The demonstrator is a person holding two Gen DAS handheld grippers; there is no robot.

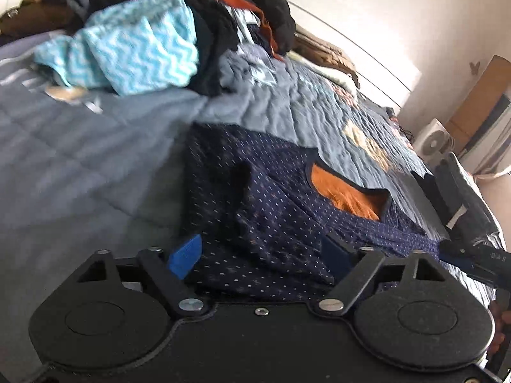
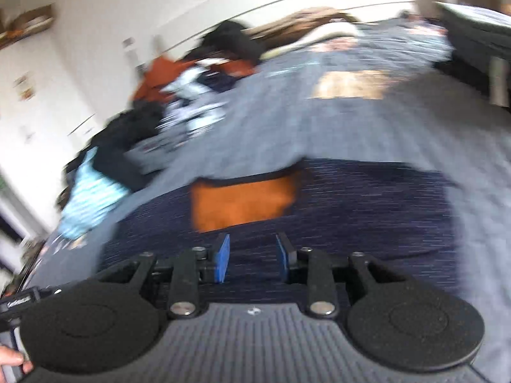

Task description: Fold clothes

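Note:
A navy dotted garment (image 1: 287,210) with an orange inner lining (image 1: 348,191) at its neckline lies spread on the grey quilt (image 1: 80,159). My left gripper (image 1: 260,255) hangs low over the garment's near edge. Its blue pads (image 1: 185,257) stand wide apart with cloth lying under the gap, not pinched. The right wrist view is motion-blurred. There the same garment (image 2: 351,210) and its orange lining (image 2: 242,204) sit just ahead of my right gripper (image 2: 252,258). That gripper's pads (image 2: 222,258) are partly apart, with nothing pressed between them.
A pile of unfolded clothes (image 1: 223,25), with a turquoise zigzag piece (image 1: 137,51) on its near side, fills the bed's far left. A white fan (image 1: 431,140) and a cardboard box (image 1: 479,95) stand beyond the bed at right. A hand (image 2: 12,362) shows at the lower left.

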